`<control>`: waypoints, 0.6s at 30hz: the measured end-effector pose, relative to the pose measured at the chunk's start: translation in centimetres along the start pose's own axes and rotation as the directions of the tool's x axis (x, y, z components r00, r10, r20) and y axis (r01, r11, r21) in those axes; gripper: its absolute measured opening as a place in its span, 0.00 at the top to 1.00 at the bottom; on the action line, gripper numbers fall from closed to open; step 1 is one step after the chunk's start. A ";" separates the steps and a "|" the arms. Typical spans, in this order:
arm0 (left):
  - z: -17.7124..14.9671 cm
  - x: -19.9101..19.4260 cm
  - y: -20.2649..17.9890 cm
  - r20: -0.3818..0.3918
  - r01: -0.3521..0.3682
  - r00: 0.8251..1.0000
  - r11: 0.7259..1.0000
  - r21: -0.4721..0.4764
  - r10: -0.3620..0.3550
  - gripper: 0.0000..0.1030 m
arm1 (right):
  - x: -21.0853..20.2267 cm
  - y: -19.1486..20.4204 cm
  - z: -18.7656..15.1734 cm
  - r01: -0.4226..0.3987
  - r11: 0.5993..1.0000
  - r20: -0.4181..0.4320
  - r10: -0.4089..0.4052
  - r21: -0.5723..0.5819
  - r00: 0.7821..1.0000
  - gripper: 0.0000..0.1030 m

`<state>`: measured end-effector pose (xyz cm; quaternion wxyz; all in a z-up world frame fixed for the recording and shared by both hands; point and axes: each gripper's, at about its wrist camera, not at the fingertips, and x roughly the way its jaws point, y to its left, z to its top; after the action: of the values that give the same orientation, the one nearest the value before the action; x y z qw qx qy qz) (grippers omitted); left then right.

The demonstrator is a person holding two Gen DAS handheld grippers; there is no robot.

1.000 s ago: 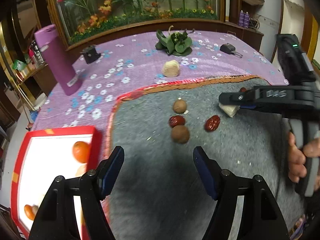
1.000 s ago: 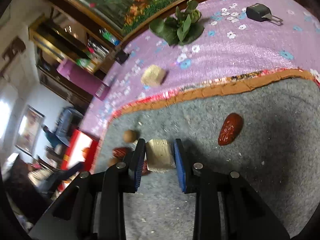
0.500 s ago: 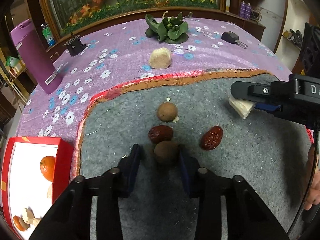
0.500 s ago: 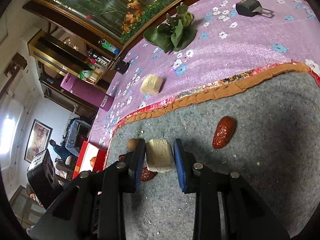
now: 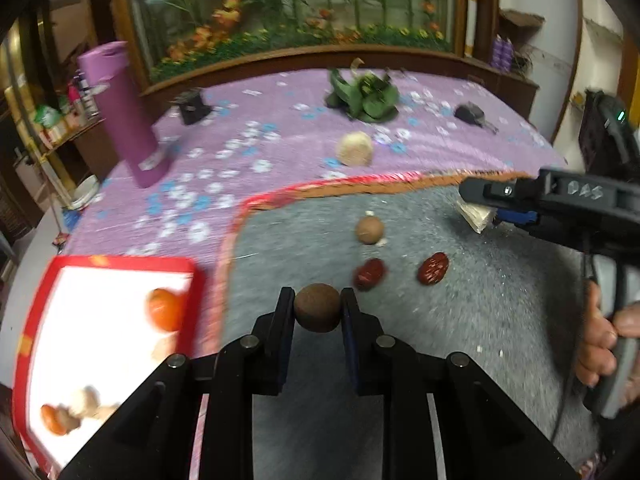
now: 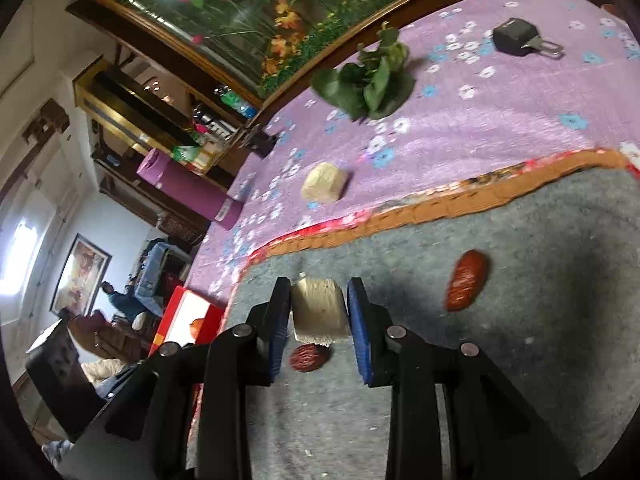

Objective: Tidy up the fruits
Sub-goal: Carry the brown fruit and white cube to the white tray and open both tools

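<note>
My left gripper (image 5: 317, 309) is shut on a round brown fruit (image 5: 317, 307), lifted above the grey felt mat (image 5: 460, 340). On the mat lie a smaller tan round fruit (image 5: 369, 230) and two red dates (image 5: 369, 273) (image 5: 433, 268). My right gripper (image 6: 319, 311) is shut on a pale beige block (image 6: 318, 309); it shows at the right of the left wrist view (image 5: 476, 210). One red date (image 6: 466, 280) lies right of it, another (image 6: 309, 357) below it. A red-rimmed white tray (image 5: 40, 300) at the left holds an orange (image 5: 165, 309) and smaller pieces.
A beige lump (image 5: 354, 149), a green leafy bunch (image 5: 362, 96), a purple cylinder (image 5: 124, 114), a black key fob (image 5: 472, 114) and a small black object (image 5: 192, 106) lie on the purple flowered cloth. A planter wall runs behind. A hand (image 5: 600, 340) holds the right gripper's handle.
My left gripper went from open to closed around the round brown fruit and lifted it back toward the tray side. The right gripper kept its hold on the beige block, rising slightly.
</note>
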<state>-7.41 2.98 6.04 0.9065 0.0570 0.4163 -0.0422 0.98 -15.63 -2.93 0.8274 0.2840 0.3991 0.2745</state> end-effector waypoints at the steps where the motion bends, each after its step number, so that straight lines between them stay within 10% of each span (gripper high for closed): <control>1: -0.4 -1.1 0.9 0.017 -0.011 1.000 1.000 -0.012 0.012 0.79 | 0.2 0.4 -0.2 0.003 1.000 0.000 -0.003 -0.010 1.000 0.70; 11: -4.5 -7.3 11.2 0.088 -0.198 0.973 0.969 -0.150 0.212 0.79 | 5.2 15.2 -5.5 -0.160 0.974 -0.131 0.140 -0.163 0.982 0.70; 18: -8.2 -6.2 16.7 0.000 -0.266 0.962 0.938 -0.223 0.272 0.79 | 12.8 21.8 -10.5 -0.117 0.958 -0.233 0.054 -0.264 0.971 0.70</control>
<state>-15.51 20.87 6.58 0.9107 0.0116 0.3927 0.1278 -5.71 10.70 0.14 0.7959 0.1506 0.4349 0.3933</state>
